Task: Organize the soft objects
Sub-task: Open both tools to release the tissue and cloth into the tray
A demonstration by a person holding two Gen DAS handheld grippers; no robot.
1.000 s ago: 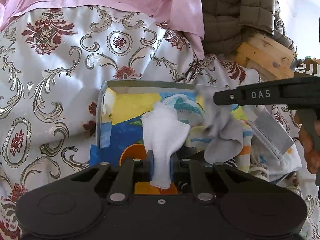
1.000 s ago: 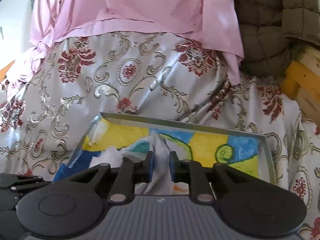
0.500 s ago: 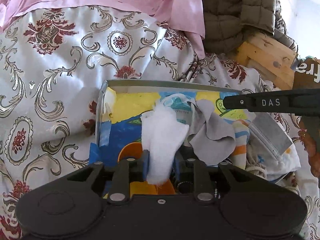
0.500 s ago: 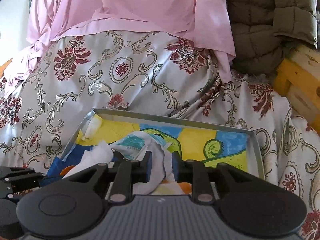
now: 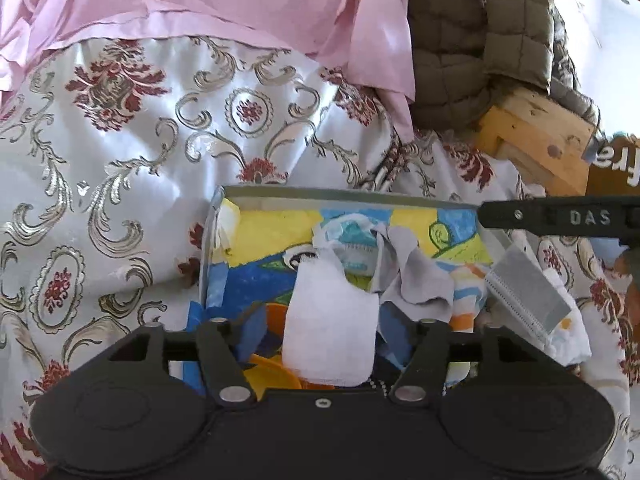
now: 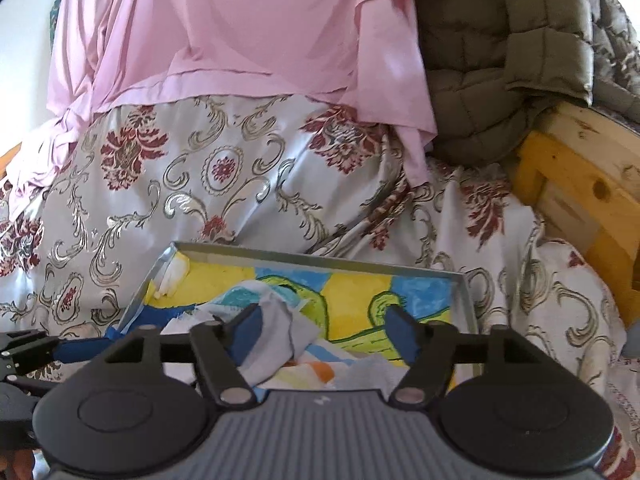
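Note:
A shallow metal tray with a painted blue, yellow and green floor lies on the patterned bedspread; it also shows in the right wrist view. A white cloth stands between the spread fingers of my left gripper, which is open. A grey cloth lies in the tray beside it, over a striped cloth. My right gripper is open above the grey cloth. Its finger crosses the left wrist view at right.
The floral satin bedspread covers the bed. A pink sheet and an olive quilted jacket lie behind. A wooden bed frame stands at right. A grey face mask hangs off the tray's right side.
Both grippers have opened. The left let go of the white cloth, the right let go of the grey cloth, which has dropped into the tray. The right gripper drew back to the right.

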